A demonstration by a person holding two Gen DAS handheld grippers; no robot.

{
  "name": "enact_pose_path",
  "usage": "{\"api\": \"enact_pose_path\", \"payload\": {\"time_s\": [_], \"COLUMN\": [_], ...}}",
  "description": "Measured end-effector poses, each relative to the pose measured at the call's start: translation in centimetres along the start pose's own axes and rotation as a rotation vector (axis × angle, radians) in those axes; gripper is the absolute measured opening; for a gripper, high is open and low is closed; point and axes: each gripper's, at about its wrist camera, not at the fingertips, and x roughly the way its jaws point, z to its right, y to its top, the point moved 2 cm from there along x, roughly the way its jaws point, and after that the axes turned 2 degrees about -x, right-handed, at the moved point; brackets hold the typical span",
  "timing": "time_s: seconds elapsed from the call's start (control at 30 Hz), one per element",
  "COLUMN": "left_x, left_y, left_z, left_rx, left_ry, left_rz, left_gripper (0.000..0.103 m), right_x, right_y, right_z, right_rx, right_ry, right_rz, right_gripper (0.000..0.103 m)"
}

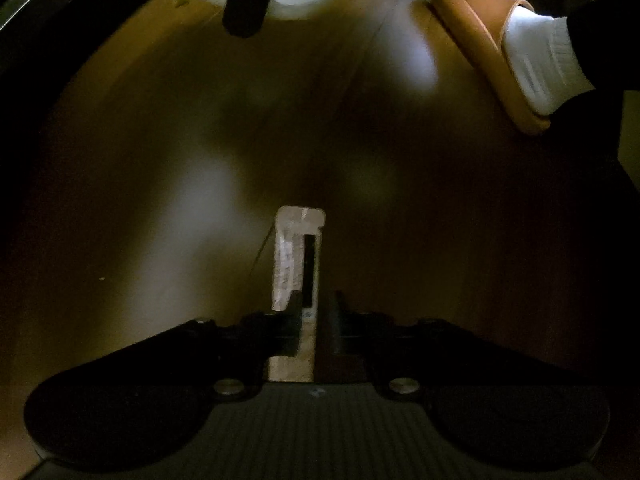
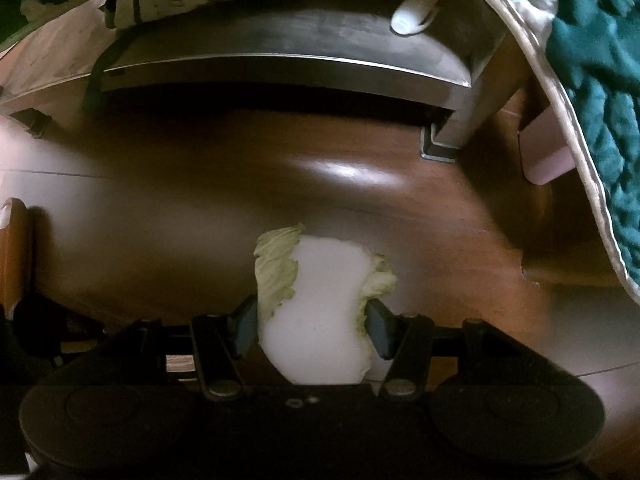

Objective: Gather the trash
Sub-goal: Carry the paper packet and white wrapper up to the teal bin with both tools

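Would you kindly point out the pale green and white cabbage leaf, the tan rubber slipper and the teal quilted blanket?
Pale green and white cabbage leaf [image 2: 320, 304]: right wrist view, its white stalk.
Tan rubber slipper [image 1: 472, 28]: left wrist view, its upper strap.
Teal quilted blanket [image 2: 600, 80]: right wrist view, its quilted surface.

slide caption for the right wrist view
Right gripper shut on a cabbage leaf above the wooden floor.

Black two-finger grippers, and a person's slippered foot

The left gripper [image 1: 316, 264] shows pale, seemingly translucent fingers; the right gripper [image 2: 312, 326] has grey-blue pads [image 2: 243, 328], silver pivot screws; white sock [image 1: 540, 64], tan slipper [image 1: 476, 32], dark trouser leg.
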Motion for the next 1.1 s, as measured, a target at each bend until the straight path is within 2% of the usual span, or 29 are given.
{"api": "enact_pose_path", "payload": {"time_s": [0.07, 0.13, 0.2, 0.27, 0.37, 0.43, 0.5, 0.6, 0.67, 0.77, 0.83, 1.1], "left_x": [0.0, 0.0, -0.6, -0.3, 0.3, 0.7, 1.0, 1.4, 1.4, 1.3, 1.3, 0.5], "left_y": [-0.1, -0.4, -0.6, -0.7, -0.8, -0.7, -0.7, -0.8, -0.6, -0.6, -0.4, -0.3], "left_z": [0.5, 0.6, 0.3, 0.1, 0.6, 1.0, 1.4, 1.5, 1.3, 1.5, 1.4, 0.6], "left_rx": [0.002, -0.005, -0.029, -0.042, -0.015, 0.01, 0.02, 0.007, 0.008, 0.013, 0.007, -0.032], "left_ry": [0.02, 0.065, 0.1, 0.092, 0.138, 0.14, 0.131, 0.116, 0.11, 0.125, 0.139, 0.131], "left_rz": [0.01, 0.022, 0.054, 0.034, 0.021, 0.019, 0.013, 0.003, 0.013, 0.028, 0.036, 0.067], "left_gripper": [0.032, 0.07, 0.076, 0.076, 0.076, 0.076, 0.074, 0.063, 0.061, 0.044, 0.022, 0.017], "right_x": [0.0, 0.1, 0.3, 0.2, 0.2, 0.1, 0.1, 0.1, 0.2, 0.4, 0.4, -0.4], "right_y": [0.0, 0.1, 0.1, 0.1, 0.0, 0.0, 0.0, 0.0, 0.0, 0.0, 0.0, -0.1], "right_z": [0.1, 0.2, 0.3, 0.3, 0.2, 0.2, 0.2, 0.1, 0.2, 0.3, 0.2, -0.1], "right_rx": [0.005, 0.012, 0.018, 0.023, 0.026, 0.019, 0.022, 0.023, 0.024, 0.026, 0.025, 0.004], "right_ry": [0.001, 0.005, 0.007, 0.005, 0.005, 0.001, 0.001, -0.001, -0.002, -0.007, -0.009, -0.032], "right_rz": [0.0, 0.002, 0.004, 0.005, 0.005, 0.004, 0.003, 0.003, 0.003, 0.002, 0.002, 0.014], "right_gripper": [0.055, 0.055, 0.055, 0.055, 0.055, 0.055, 0.055, 0.055, 0.055, 0.055, 0.055, 0.055]}}
